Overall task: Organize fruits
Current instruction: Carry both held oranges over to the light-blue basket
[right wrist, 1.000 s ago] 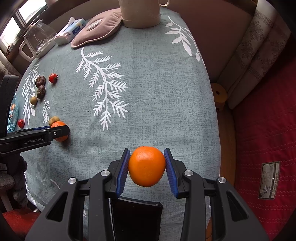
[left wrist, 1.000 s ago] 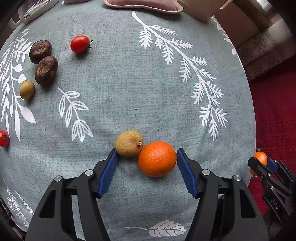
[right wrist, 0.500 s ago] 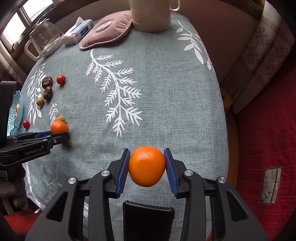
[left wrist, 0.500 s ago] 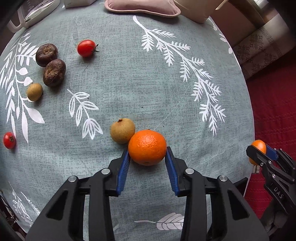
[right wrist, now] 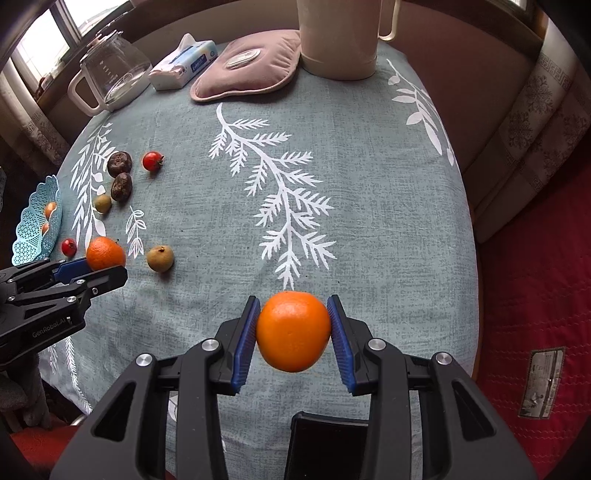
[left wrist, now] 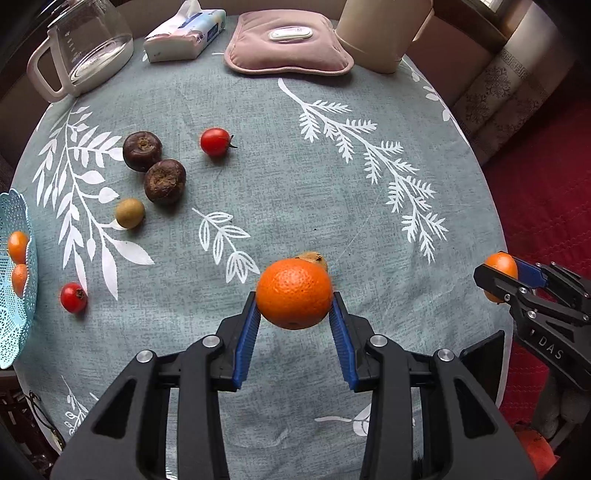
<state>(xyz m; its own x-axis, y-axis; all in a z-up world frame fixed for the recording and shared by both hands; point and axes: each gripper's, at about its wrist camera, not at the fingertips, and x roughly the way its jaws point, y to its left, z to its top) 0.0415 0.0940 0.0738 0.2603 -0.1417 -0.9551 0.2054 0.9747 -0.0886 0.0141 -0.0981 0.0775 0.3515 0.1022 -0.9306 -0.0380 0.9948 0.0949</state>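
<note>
My left gripper [left wrist: 294, 306] is shut on an orange [left wrist: 294, 292], held above the cloth; a brownish longan [left wrist: 314, 256] peeks out behind it. My right gripper [right wrist: 293, 323] is shut on a second orange [right wrist: 293, 330] over the table's near right part. On the cloth lie two dark brown fruits [left wrist: 142, 150] [left wrist: 164, 181], a small green-brown longan [left wrist: 129, 213] and two cherry tomatoes [left wrist: 215, 141] [left wrist: 73, 297]. A light blue mesh basket [left wrist: 14, 295] at the left edge holds small orange fruits [left wrist: 17, 246].
At the table's far side stand a glass jug [left wrist: 85, 48], a tissue pack [left wrist: 184, 35], a pink cushion [left wrist: 288, 48] and a cream pitcher [left wrist: 384, 33]. The table edge drops to red carpet [right wrist: 535, 295] on the right.
My left gripper closed on the orange beside the longan and lifted it off the cloth, pulling back. The right gripper kept its orange and rose slightly.
</note>
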